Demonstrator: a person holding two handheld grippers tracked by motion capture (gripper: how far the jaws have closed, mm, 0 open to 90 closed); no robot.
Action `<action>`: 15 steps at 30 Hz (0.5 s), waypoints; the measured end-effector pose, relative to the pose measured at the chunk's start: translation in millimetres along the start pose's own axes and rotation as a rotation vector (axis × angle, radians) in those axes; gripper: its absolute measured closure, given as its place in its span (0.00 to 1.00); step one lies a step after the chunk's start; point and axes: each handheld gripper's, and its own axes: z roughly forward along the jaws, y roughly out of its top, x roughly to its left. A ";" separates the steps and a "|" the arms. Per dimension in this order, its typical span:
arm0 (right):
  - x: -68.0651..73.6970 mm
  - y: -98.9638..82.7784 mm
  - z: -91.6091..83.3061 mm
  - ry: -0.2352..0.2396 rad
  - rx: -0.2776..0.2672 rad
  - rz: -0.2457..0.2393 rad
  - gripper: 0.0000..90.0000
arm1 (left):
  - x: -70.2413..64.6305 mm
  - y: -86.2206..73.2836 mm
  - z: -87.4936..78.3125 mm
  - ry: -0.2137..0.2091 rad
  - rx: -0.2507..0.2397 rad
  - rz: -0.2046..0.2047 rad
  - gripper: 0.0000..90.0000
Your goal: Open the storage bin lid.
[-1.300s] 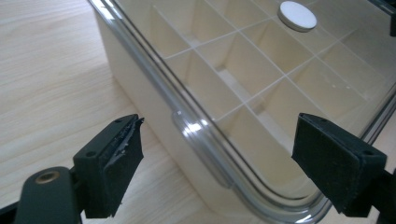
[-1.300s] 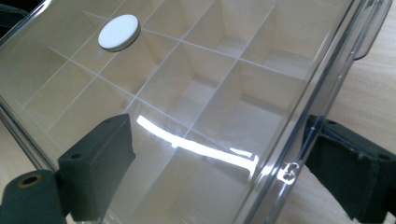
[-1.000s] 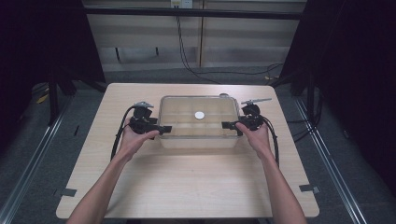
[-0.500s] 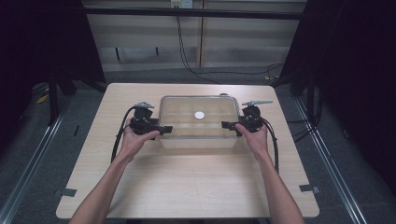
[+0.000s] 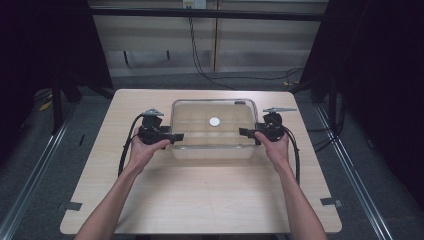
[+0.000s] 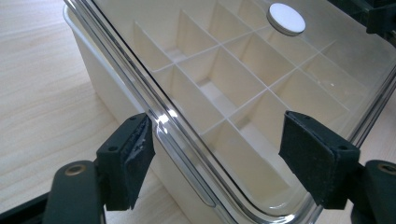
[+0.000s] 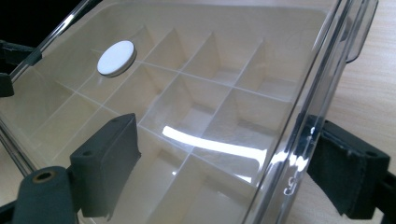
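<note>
From above, the clear divided box (image 5: 214, 131) sits mid-table, with the left gripper (image 5: 176, 136) at its 9 o'clock and the right gripper (image 5: 243, 132) at 3 o'clock.

Left gripper view: the jaws have just been closing but remain spread around the lid edge (image 6: 154, 109).

Right gripper view: same there. The smooth plastic looks light, stiff and slippery, so grab the rims.

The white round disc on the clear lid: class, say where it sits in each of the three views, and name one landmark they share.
High view: white disc at the middle of the clear lid, between both grippers.
Left gripper view: top right, far beyond the jaws.
Right gripper view: upper left, above the left jaw.
Shared landmark: the white divider grid under the lid.
</note>
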 end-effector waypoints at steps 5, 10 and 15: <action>1.8 -0.3 -2.7 -0.002 -0.015 0.000 0.16 | 1.3 -1.0 -1.9 -0.004 -0.016 -0.004 0.34; 0.4 2.3 -12.2 0.043 -0.061 0.020 0.23 | 0.9 -1.5 -5.2 0.001 -0.033 0.009 0.37; 0.9 0.6 -17.3 0.048 -0.064 0.013 0.36 | -0.5 -0.7 -8.4 0.007 -0.051 0.019 0.41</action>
